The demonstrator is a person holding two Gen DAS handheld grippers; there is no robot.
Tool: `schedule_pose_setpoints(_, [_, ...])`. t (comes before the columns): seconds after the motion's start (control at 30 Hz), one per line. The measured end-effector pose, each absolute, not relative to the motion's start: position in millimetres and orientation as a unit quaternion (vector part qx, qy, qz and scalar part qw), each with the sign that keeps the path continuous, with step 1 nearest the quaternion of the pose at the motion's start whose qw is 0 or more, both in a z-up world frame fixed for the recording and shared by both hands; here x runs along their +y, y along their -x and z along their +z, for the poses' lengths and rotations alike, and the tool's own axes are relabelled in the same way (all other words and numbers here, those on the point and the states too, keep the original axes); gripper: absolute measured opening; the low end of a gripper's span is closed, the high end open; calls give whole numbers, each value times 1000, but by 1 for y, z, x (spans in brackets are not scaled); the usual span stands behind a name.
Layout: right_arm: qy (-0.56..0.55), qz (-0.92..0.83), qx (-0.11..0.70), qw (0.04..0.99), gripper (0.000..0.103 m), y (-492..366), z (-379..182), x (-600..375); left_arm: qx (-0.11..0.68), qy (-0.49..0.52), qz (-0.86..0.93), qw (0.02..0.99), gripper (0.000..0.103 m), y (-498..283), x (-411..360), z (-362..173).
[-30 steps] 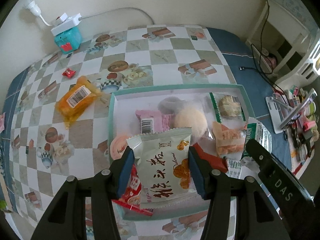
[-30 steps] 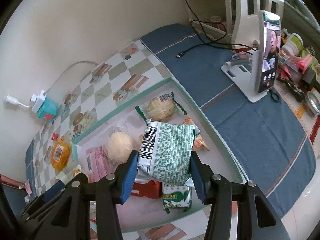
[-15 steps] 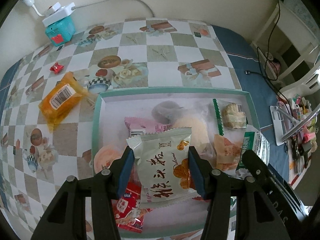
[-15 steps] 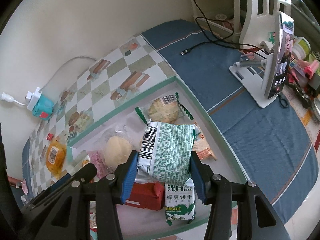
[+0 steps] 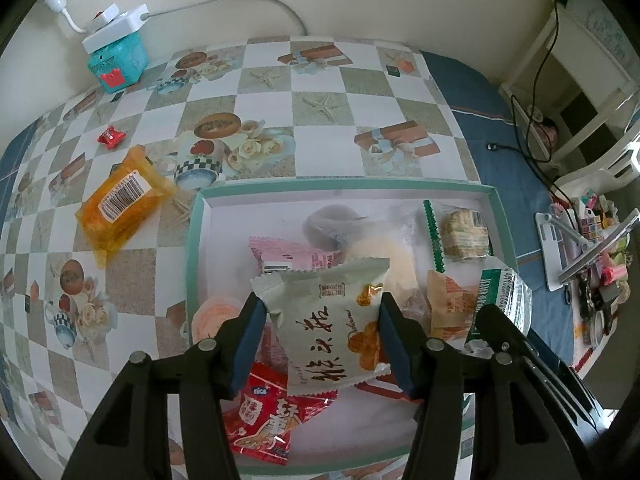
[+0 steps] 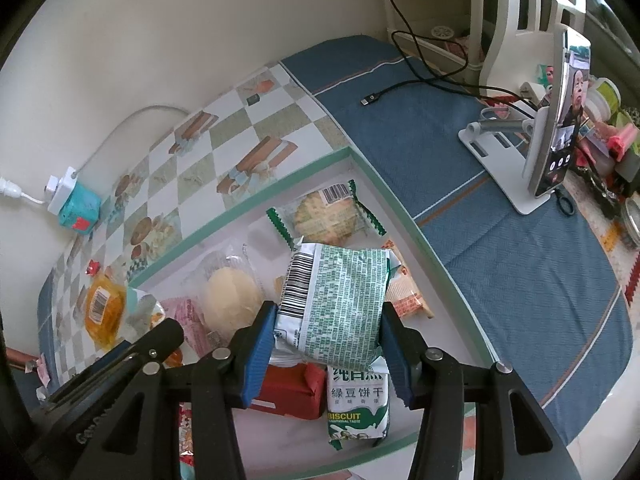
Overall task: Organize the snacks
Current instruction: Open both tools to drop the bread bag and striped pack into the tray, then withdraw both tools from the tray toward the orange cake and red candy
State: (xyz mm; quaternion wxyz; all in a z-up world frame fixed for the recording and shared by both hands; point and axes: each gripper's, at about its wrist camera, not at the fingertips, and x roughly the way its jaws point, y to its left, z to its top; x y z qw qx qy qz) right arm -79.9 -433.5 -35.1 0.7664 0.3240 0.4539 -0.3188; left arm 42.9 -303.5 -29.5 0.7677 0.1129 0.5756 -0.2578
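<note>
Orange pkt (image 5: pixel 120 204) is lying out on the checked tabletop (image 5: pixel 320 120), not yet boxed, while left tongs (image 5: pixel 322 344) are pinching a pale pkt (image 5: pixel 328 320) w/ brush-style characters and right tongs (image 6: pixel 328 346) a green-print barcoded pkt (image 6: pixel 336 300), both hanging over the teal-rimmed tray (image 5: pixel 192 260) for dropping beside the "BISCUIT" pkt (image 6: pixel 358 408), jaws just easing apart.

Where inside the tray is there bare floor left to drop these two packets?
Inside the tray, bare floor runs along the left wall and far-left corner, beside the pink packet, and along the near edge right of the red snack bag. The middle and right side are crowded. Outside, the checkered cloth beyond the tray is free, right of the orange packet.
</note>
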Motion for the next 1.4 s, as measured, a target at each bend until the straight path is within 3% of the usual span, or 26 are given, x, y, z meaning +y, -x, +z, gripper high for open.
schedule_pose_setpoints(0.37, [-314,-322,453,770,60,77,-27,-428,573,-94,-253,774,62,-53,-284,-13])
schedule_pose_setpoints(0.43, [-309,-323,453,771,62,75,-24,-426,570,-91,-246,779,70,-57,-278,-9])
schedule_pose_setpoints(0.6, [-300,-323,454,774,64,70,-18,-417,563,-87,-225,790,72,-68,-261,-2])
schedule_pose_setpoints(0.67, [-297,-324,452,776,69,68,-16,-413,560,-87,-212,796,82,-73,-253,-1])
schedule_pose_setpoints(0.8, [-289,-321,451,781,71,61,-10,-404,556,-83,-187,806,83,-85,-232,2])
schedule_pose_setpoints(0.9, [-286,-318,448,785,82,56,-6,-396,549,-87,-161,815,83,-94,-216,4])
schedule_pose_setpoints(0.97, [-284,-315,447,788,84,52,-4,-391,544,-94,-144,821,85,-99,-206,5])
schedule_pose_setpoints(1.03, [-280,-312,446,790,84,47,-2,-384,541,-97,-128,826,92,-105,-194,6])
schedule_pose_setpoints(1.13, [-275,-307,445,795,85,40,1,-375,536,-94,-105,832,93,-116,-173,7])
schedule_pose_setpoints(1.27, [-267,-297,443,802,99,29,4,-359,530,-95,-68,840,93,-128,-142,9])
schedule_pose_setpoints(1.4, [-257,-288,445,808,101,17,7,-343,528,-88,-30,844,93,-142,-109,9])
